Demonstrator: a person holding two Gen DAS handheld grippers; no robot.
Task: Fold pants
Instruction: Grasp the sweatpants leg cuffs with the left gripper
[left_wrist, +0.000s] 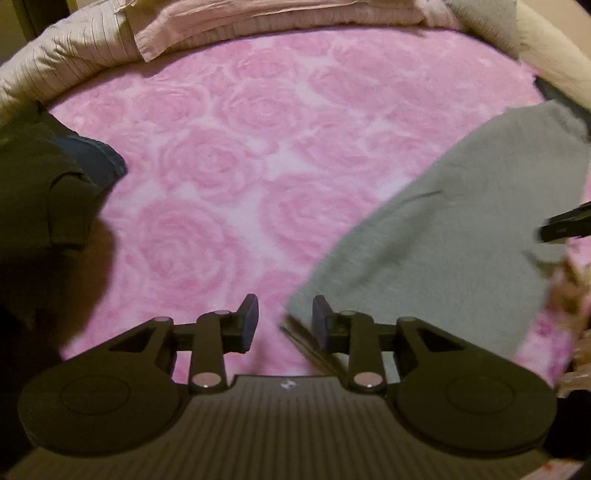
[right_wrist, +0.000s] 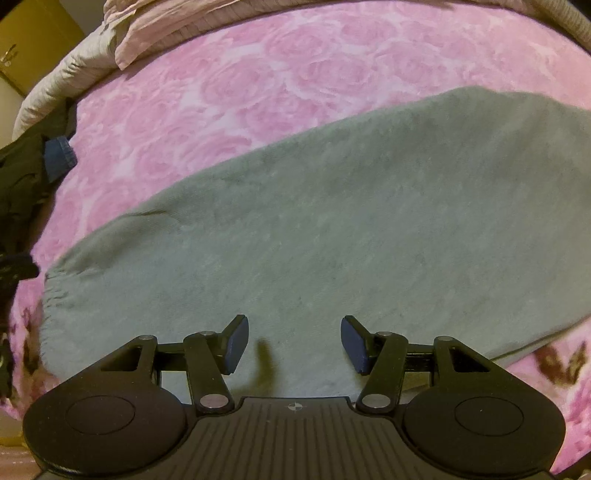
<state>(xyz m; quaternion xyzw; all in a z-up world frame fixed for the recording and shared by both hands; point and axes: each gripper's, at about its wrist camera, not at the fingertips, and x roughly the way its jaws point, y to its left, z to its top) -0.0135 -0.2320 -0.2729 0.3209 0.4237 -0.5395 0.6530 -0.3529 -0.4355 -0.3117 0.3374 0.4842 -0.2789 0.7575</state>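
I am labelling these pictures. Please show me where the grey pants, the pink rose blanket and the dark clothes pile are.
grey pants (right_wrist: 332, 221): right wrist view, middle of the flat fabric.
pink rose blanket (left_wrist: 229, 162): left wrist view, bare patch with rose pattern.
dark clothes pile (left_wrist: 40, 192): left wrist view, black fabric at the left edge.

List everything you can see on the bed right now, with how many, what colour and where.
Pants: one pair, grey-green, lying flat across the near side of the bed, elastic cuff toward the left.
Blanket: one, pink with a rose pattern, covering the bed under the pants.
Folded bedding: pale pink, stacked at the far edge of the bed; count unclear.
Quilt: one, cream, bunched along the far left edge.
Dark clothes: a black pile with a blue piece among it, at the left edge; count unclear.
Left gripper: one, black with blue pads, open, at the pants' near-left end.
Right gripper: one, black with blue pads, open, over the pants.
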